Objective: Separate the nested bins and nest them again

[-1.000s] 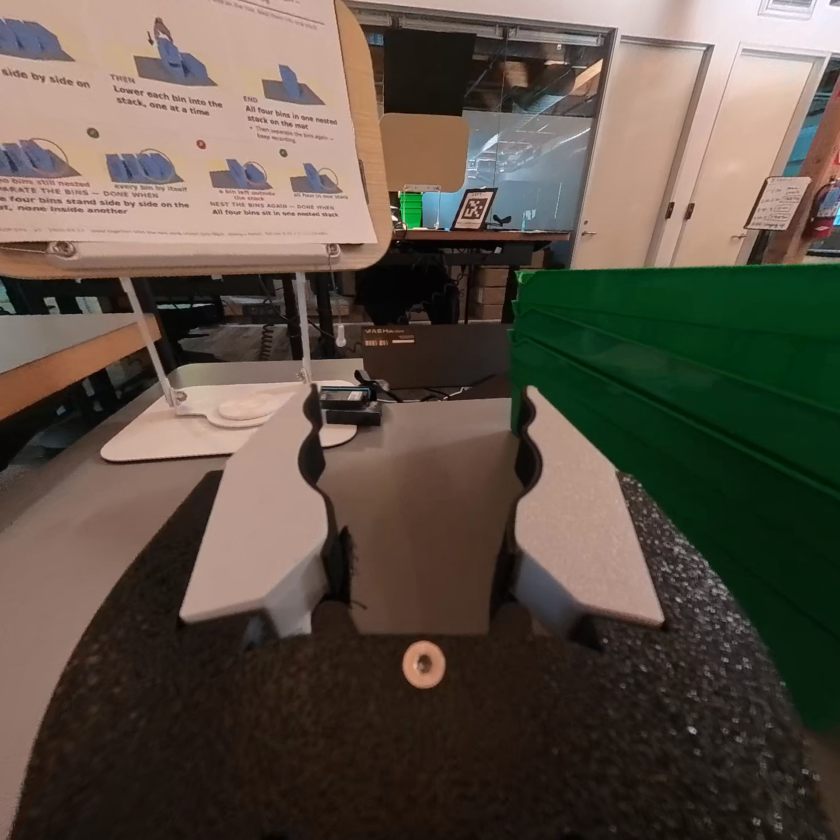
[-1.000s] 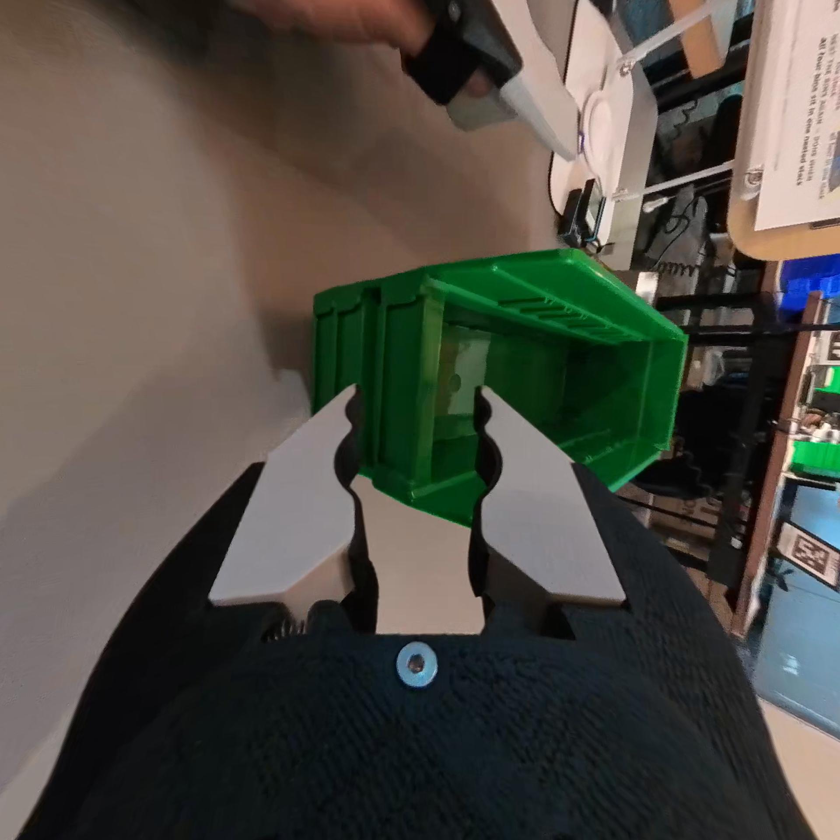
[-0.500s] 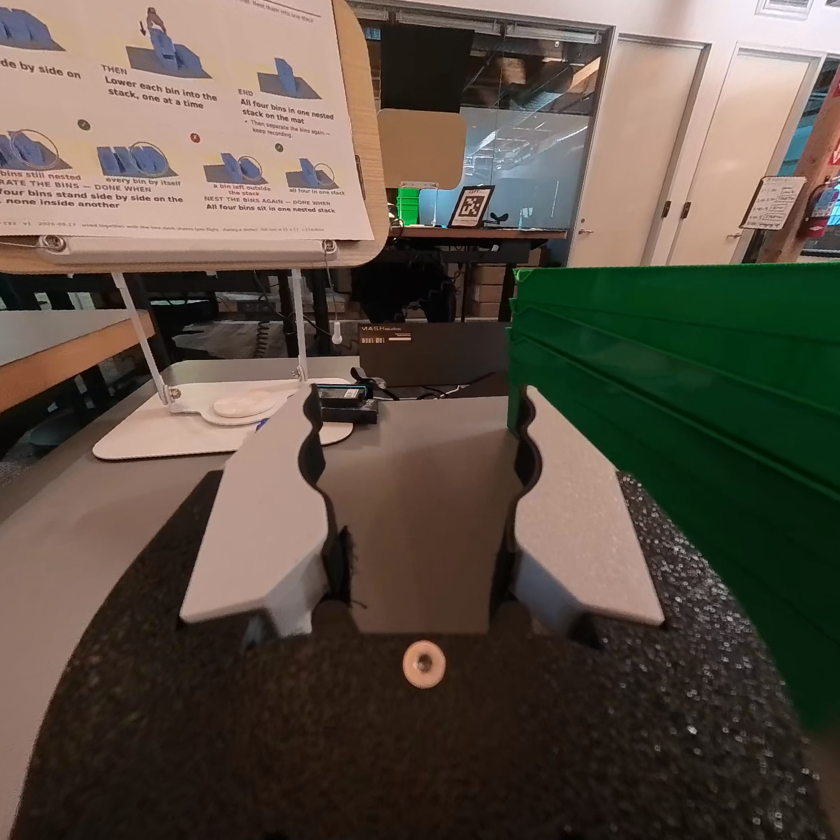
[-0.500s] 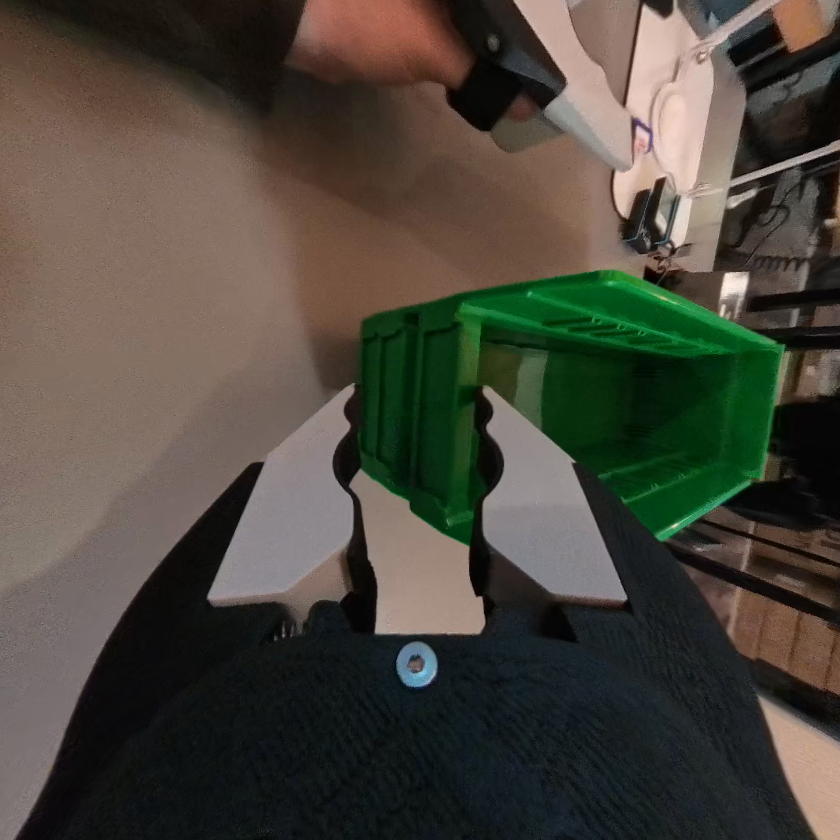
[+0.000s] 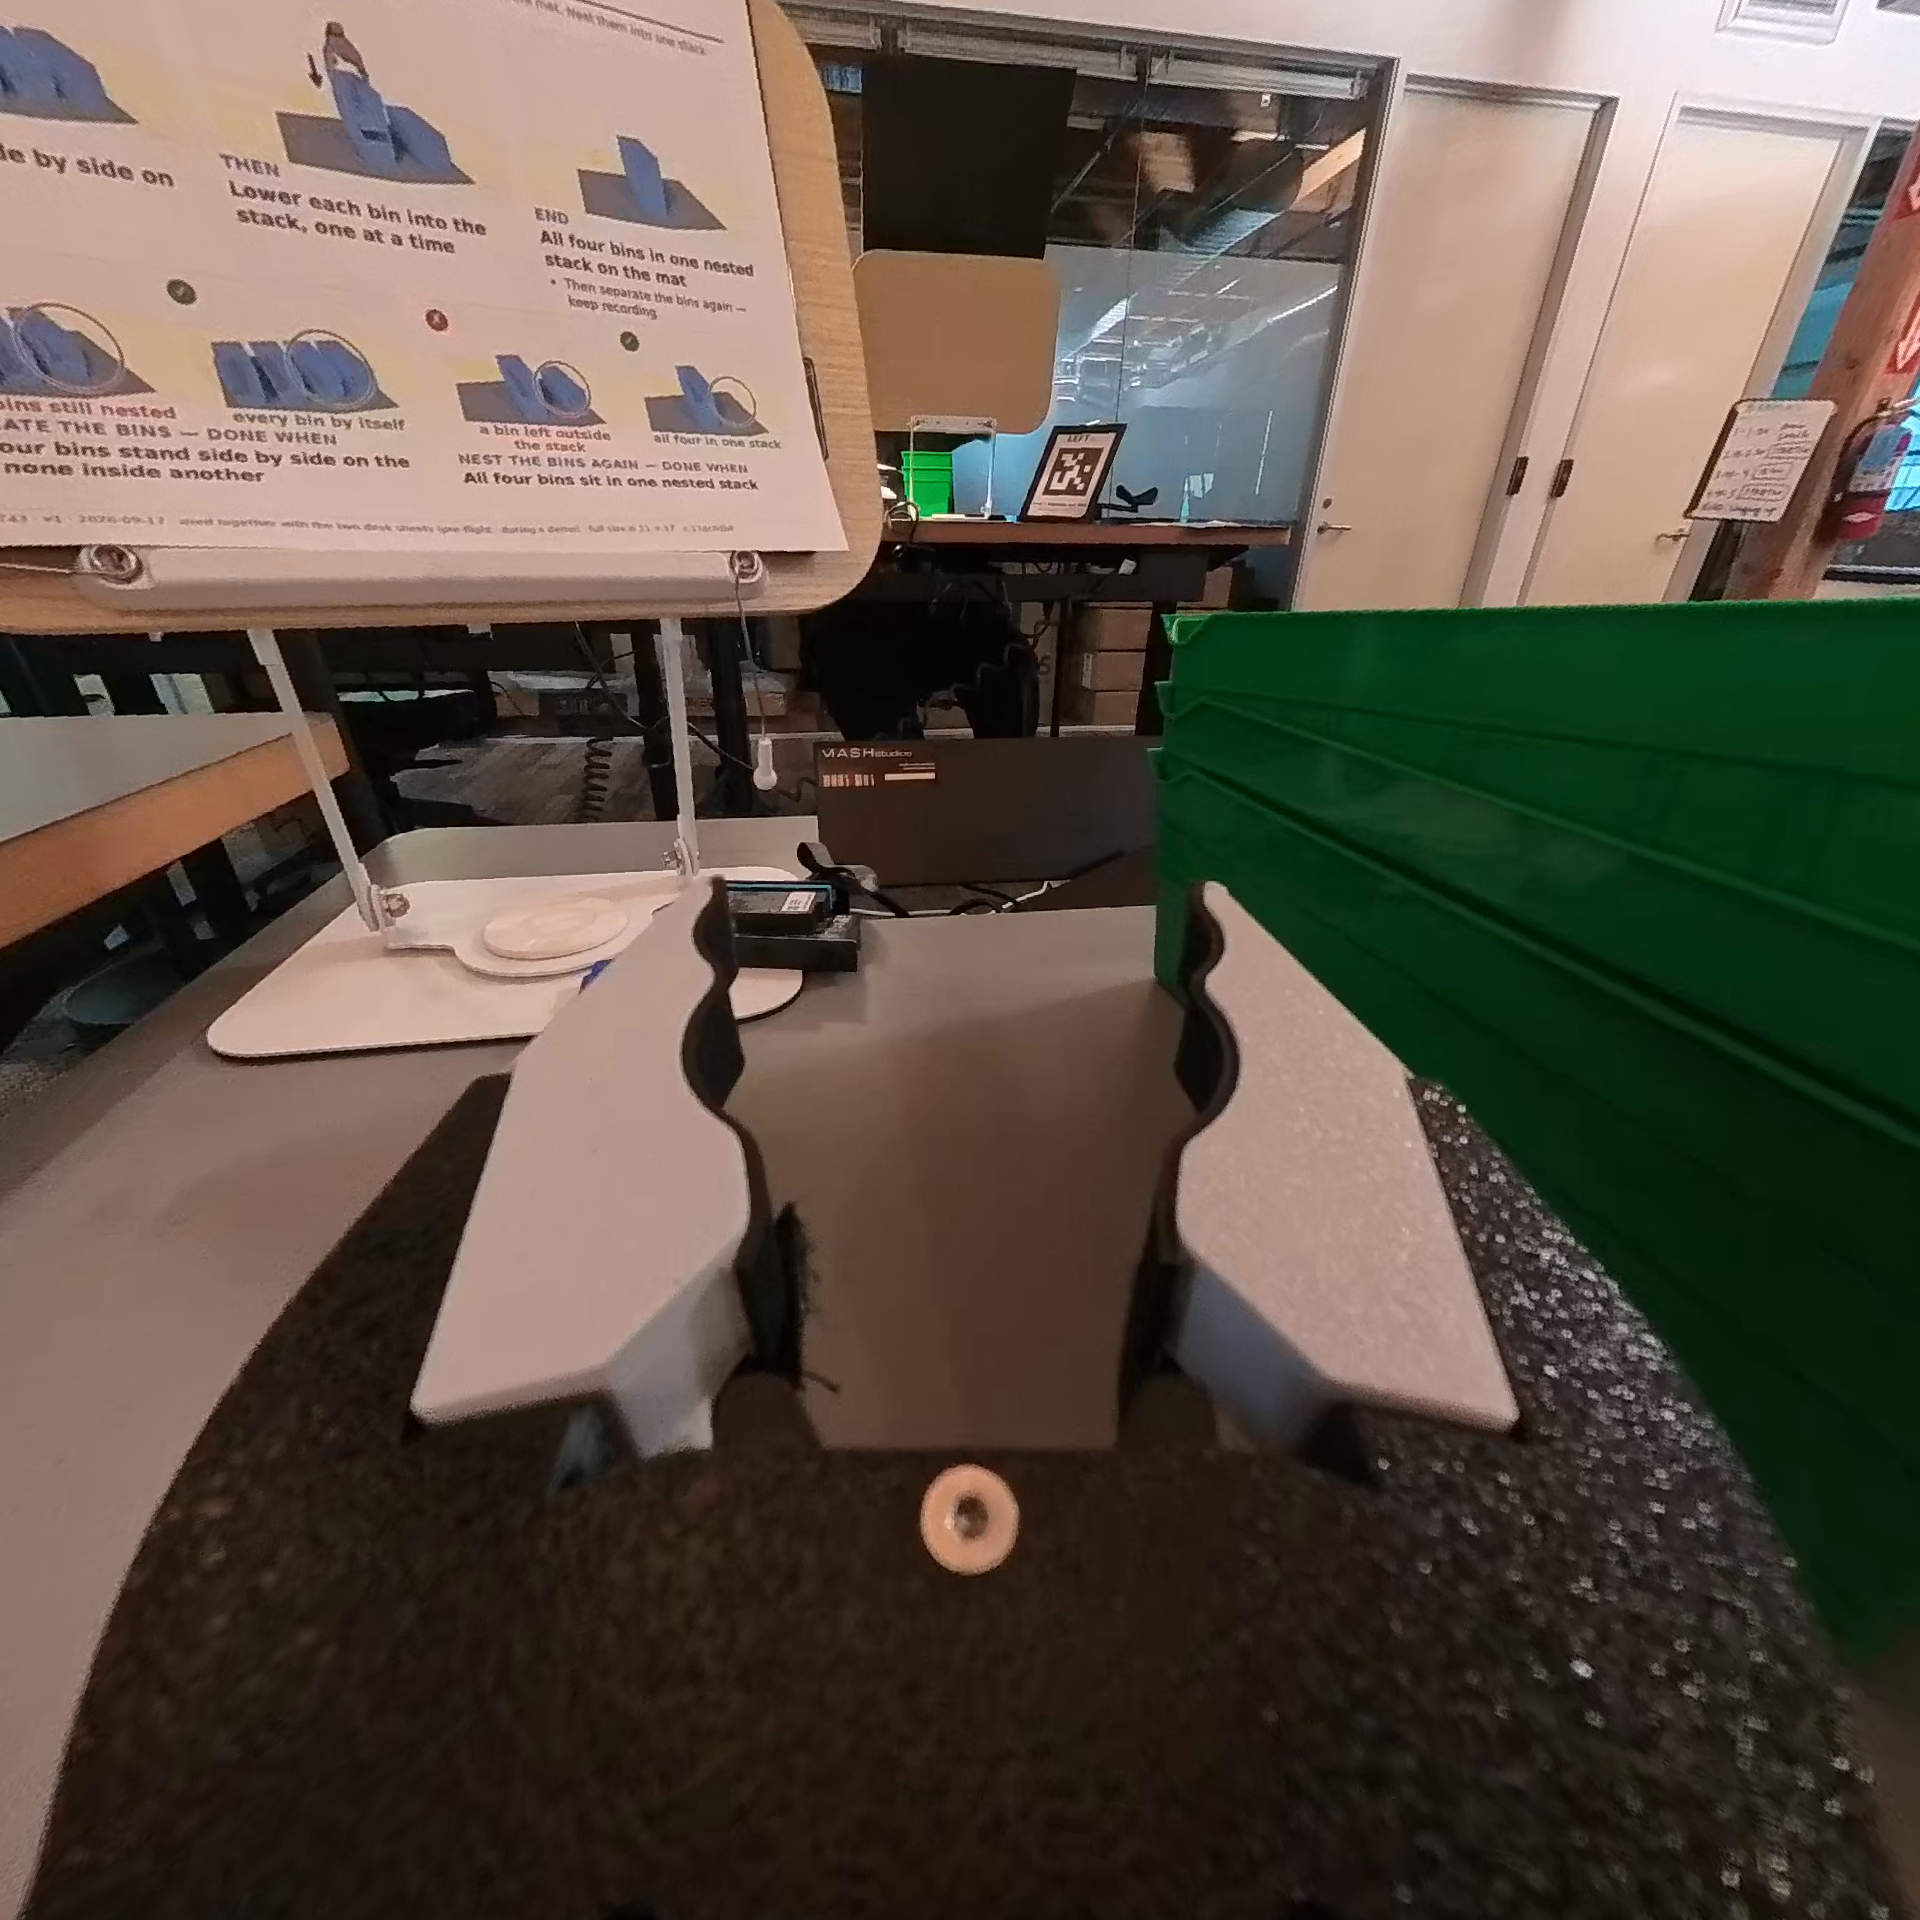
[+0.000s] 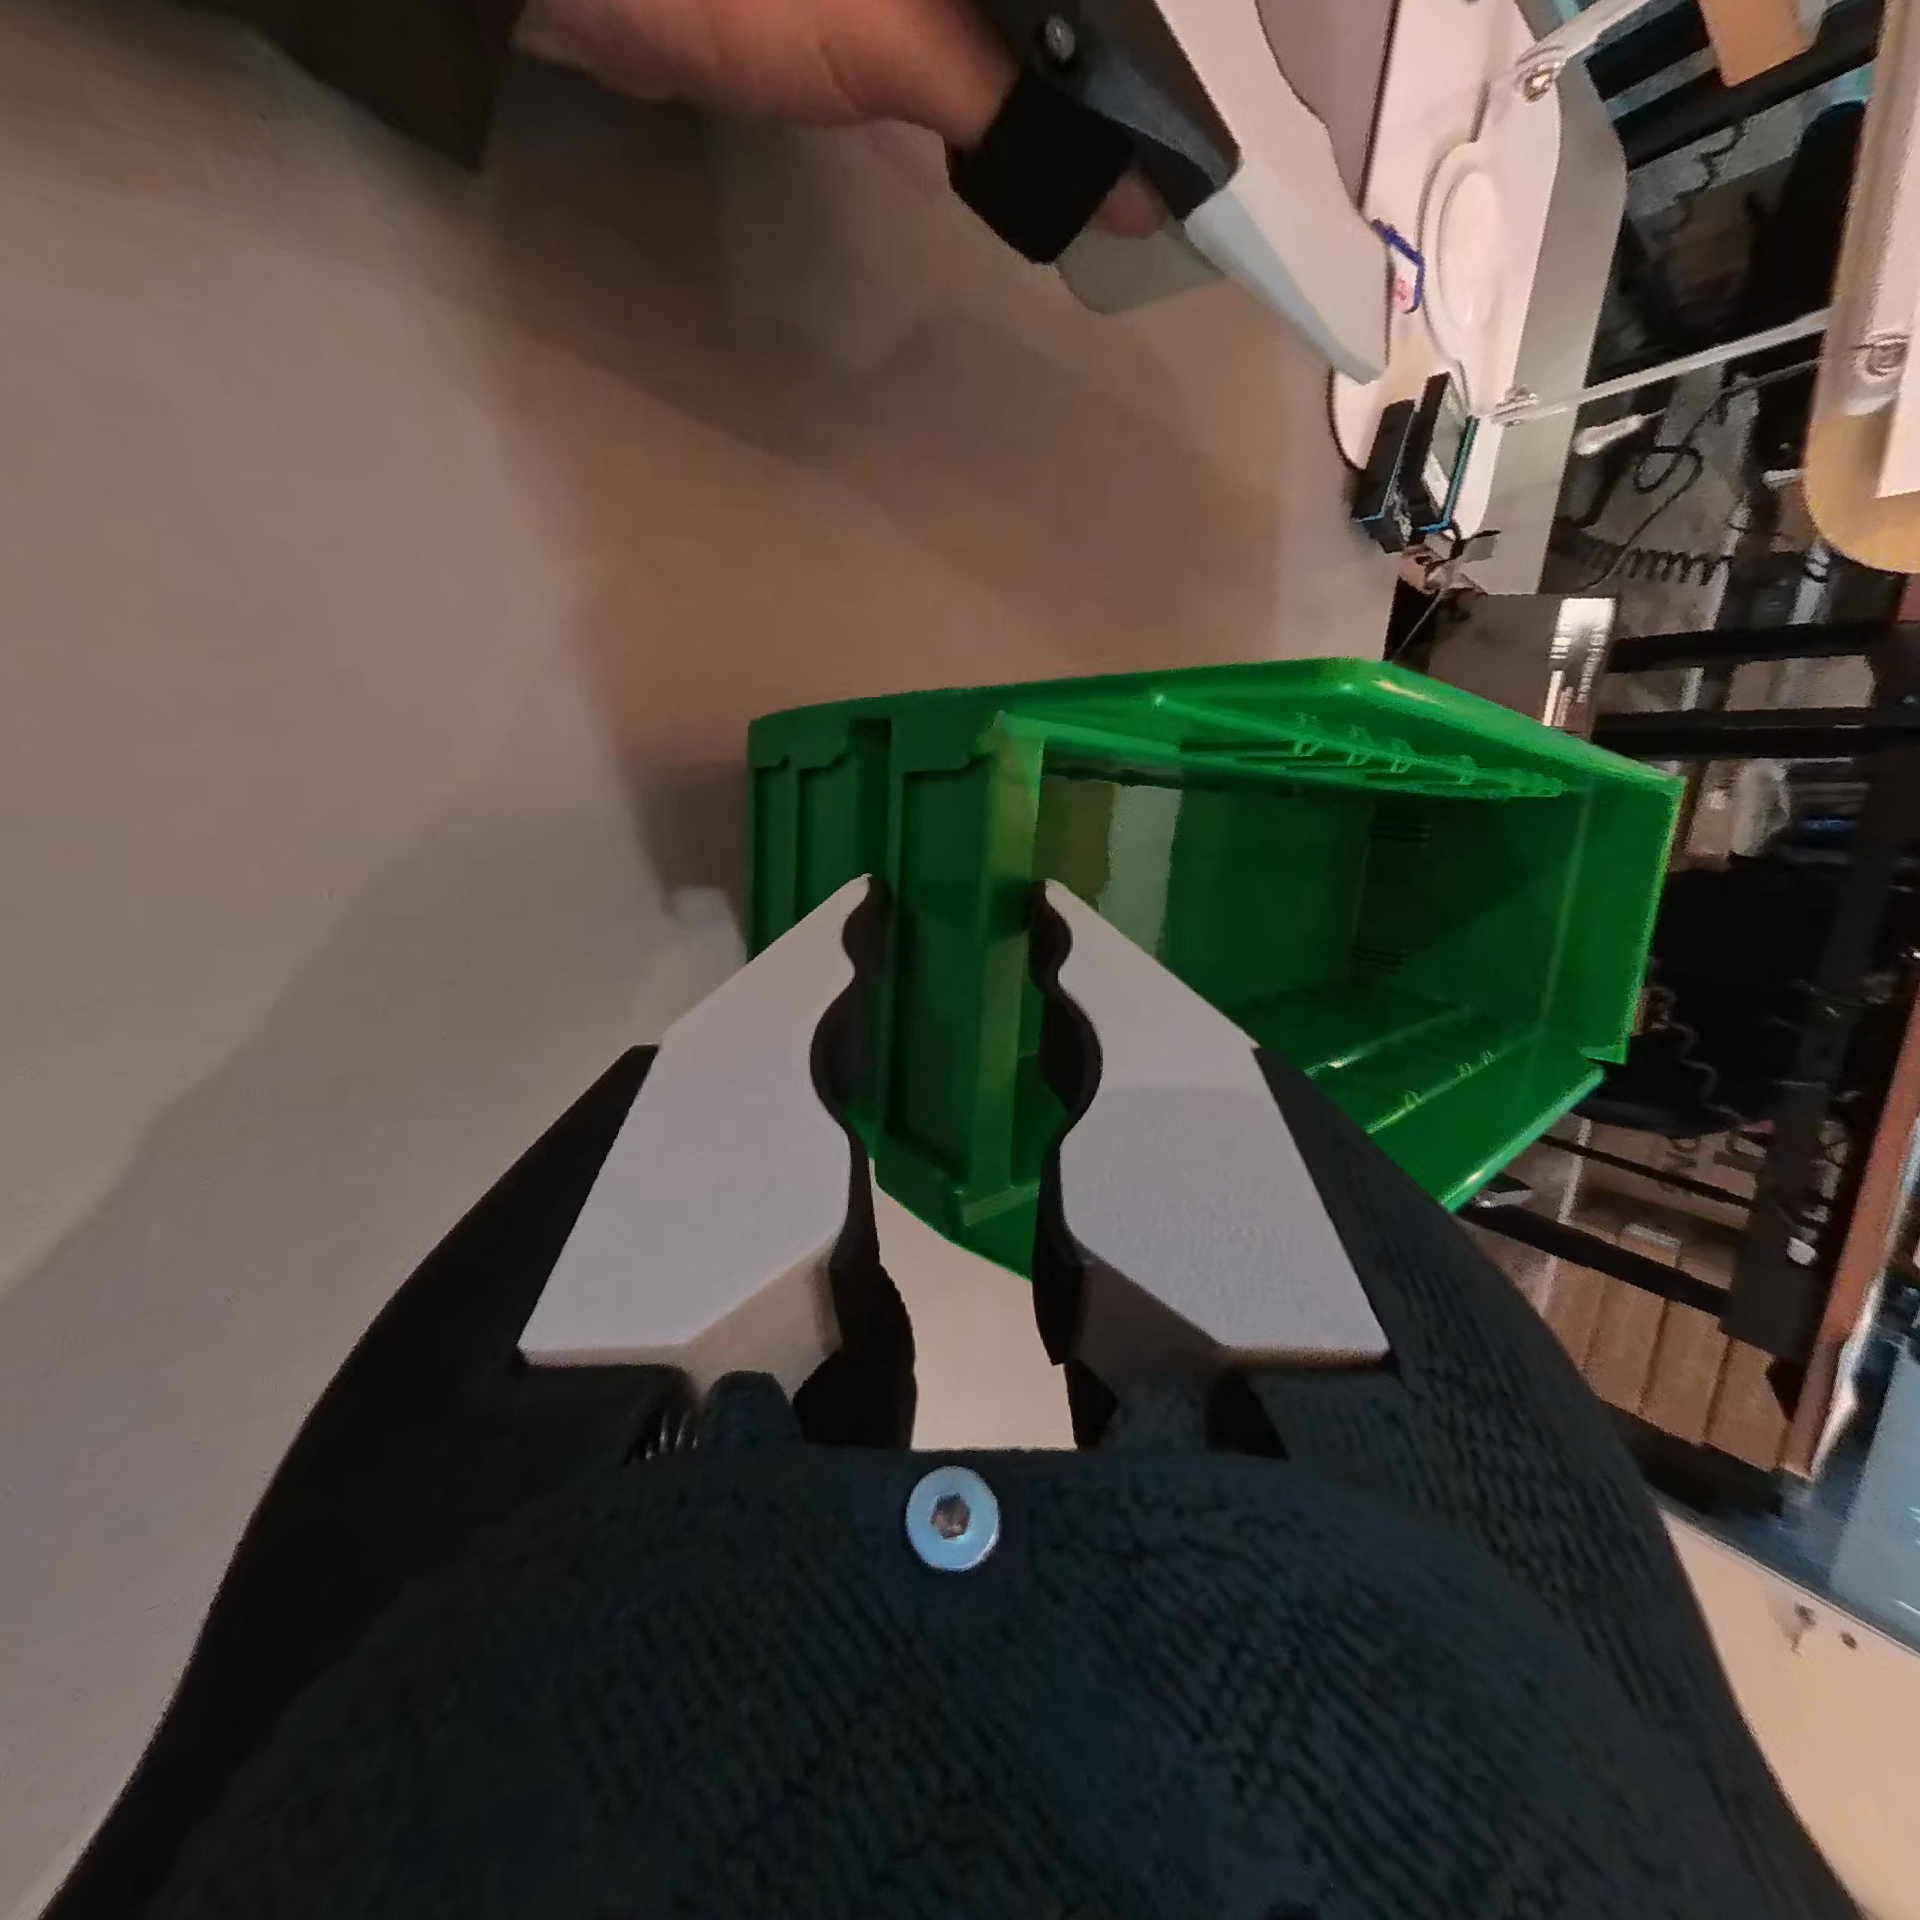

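Left wrist view: the left tool (image 5: 961,940) sits at frame centre with its fingers spread wide and nothing between them, low over the grey surface (image 5: 187,1226). The stack of nested green bins (image 5: 1579,997) fills the right of the frame, just beside the right-hand finger. An instruction sheet (image 5: 395,260) on a white stand (image 5: 436,977) occupies the upper left. Compared with the frame one second earlier, this view is almost unchanged.

Right wrist view (rotated): the right tool (image 6: 956,940) is pinching the end wall of the topmost bin (image 6: 1299,914) at frame centre; whether both pads touch cannot be told. One second earlier the fingers stood wider apart, and the bins were smaller in frame. A hand (image 6: 790,52) gripping the left tool, upper centre, shows more fully than before.
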`<state>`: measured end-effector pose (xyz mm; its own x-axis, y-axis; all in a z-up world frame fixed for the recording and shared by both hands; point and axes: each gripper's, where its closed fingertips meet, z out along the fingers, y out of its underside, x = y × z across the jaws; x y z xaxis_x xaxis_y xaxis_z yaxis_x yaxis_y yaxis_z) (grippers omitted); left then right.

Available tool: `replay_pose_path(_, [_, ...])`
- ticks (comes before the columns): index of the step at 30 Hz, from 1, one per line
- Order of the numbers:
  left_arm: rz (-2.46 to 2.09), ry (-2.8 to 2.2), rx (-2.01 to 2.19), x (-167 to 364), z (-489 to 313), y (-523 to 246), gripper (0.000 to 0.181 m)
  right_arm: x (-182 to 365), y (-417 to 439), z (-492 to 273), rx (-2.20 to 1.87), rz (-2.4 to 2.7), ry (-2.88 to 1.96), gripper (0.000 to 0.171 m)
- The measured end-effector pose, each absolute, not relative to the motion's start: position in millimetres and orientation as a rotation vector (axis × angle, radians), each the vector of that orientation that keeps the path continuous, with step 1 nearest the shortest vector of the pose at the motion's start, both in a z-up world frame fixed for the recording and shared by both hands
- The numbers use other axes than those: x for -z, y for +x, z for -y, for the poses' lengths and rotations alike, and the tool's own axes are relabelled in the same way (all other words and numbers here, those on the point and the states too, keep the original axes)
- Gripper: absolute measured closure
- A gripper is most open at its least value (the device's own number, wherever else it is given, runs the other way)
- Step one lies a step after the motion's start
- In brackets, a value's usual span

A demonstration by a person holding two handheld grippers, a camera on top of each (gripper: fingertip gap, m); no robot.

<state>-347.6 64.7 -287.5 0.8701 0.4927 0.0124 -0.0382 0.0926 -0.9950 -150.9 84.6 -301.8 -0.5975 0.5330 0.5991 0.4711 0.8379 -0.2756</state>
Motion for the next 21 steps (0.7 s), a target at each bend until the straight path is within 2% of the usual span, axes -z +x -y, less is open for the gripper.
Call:
replay_pose_path(10, [0.385,-1.430,-0.411,286.3,-64.5,-346.9,0.098,299.4,-151.8,-87.2,0.085,2.147,-0.559,0.145])
replay_pose_path(18, [0.383,-1.434,-0.409,286.9,-65.3,-346.2,0.098,295.2,-149.3,-84.2,-0.066,2.180,-0.620,0.145])
replay_pose_path(21, [0.383,-1.428,-0.409,285.6,-64.6,-346.3,0.098,262.7,-140.6,-67.2,-0.315,2.189,-0.616,0.128])
